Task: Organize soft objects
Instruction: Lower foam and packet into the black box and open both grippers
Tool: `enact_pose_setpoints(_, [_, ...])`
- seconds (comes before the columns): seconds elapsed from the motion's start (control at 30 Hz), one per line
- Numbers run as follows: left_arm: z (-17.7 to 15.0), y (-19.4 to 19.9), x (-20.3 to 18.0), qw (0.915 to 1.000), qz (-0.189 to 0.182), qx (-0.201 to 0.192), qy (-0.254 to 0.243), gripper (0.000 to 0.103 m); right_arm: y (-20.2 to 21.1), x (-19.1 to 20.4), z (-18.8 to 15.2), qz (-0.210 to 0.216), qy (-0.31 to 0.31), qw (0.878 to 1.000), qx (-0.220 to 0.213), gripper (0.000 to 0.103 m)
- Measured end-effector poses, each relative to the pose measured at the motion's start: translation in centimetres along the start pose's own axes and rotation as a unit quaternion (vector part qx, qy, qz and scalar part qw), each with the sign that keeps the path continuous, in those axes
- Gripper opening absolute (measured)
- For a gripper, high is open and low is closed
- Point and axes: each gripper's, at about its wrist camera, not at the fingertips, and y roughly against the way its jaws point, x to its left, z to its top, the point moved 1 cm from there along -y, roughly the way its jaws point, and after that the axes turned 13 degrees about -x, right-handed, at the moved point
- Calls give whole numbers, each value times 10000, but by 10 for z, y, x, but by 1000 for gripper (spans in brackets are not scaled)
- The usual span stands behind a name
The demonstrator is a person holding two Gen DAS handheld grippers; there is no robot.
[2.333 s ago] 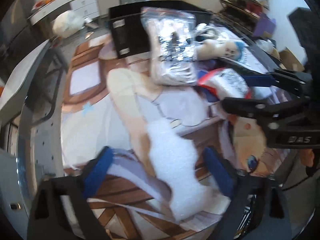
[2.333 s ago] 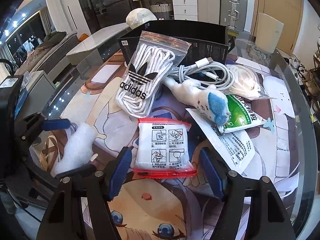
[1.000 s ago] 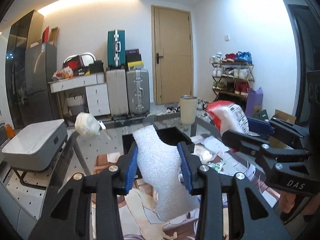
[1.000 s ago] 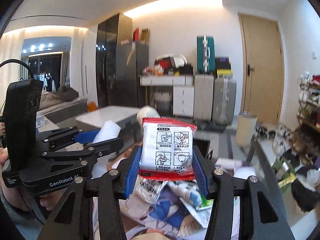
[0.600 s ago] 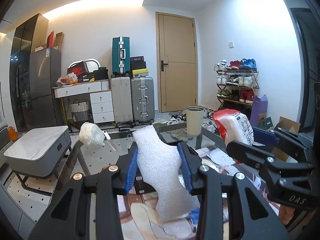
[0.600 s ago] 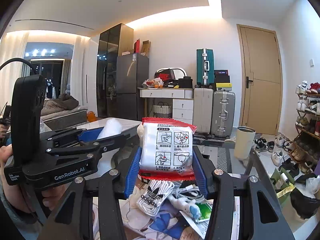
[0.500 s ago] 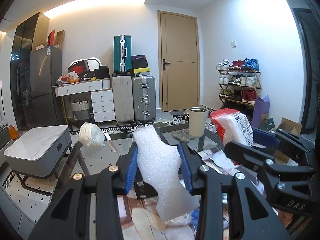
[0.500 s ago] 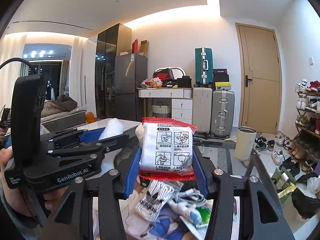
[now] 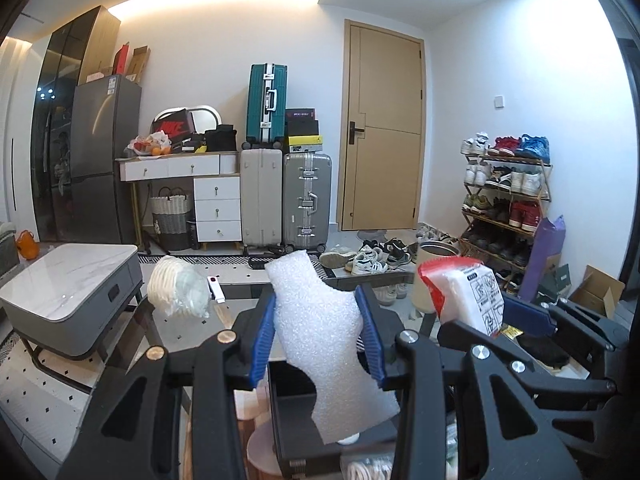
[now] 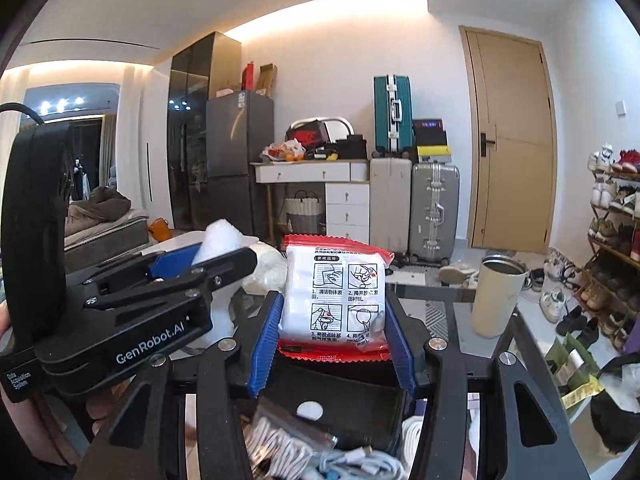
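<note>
The left gripper (image 9: 318,340), at lower centre of its own view, is clamped on a white, waisted piece of foam sheet (image 9: 324,344); the blue-lined fingers (image 9: 262,344) pinch it at the narrow middle, so the sheet stands up above them and hangs below. The right gripper (image 10: 332,340), lower centre of its view, is clamped on a white sachet with red crimped ends and printed instruction panels (image 10: 334,300), held upright by its two side edges. Each tool shows in the other's view: the sachet at right of the left view (image 9: 466,292), the foam at centre left of the right view (image 10: 218,240).

Below both, along the bottom of the frames, lies an open black box (image 9: 320,416), with coiled white cables in a clear bag (image 10: 288,444) in front of it on the glass table (image 10: 448,304). A cream tumbler (image 10: 496,296) stands at right.

Both pieces look very light and yielding. The foam should crush and spring back, so the waist grip suits it. The sachet's film looks slick, and its padded body gives; a squeeze across the full middle seems safest.
</note>
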Motion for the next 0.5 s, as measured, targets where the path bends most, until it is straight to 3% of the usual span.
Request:
enact_pose_setpoints(0.2, [-15,-26,7,9991,74,399,105,38,-42,-17,-12,-72,-119,9994,304,50])
enact_pose_setpoints(0.4, [-37,-49,11,9929,110,1155,251,38,-72,-28,-26,-36,-285,9956,890,50])
enact_pose_setpoints(0.5, [-52,-61,8,9854,89,1686,211,38,-84,-38,-35,-55,-477,9912,1232,50])
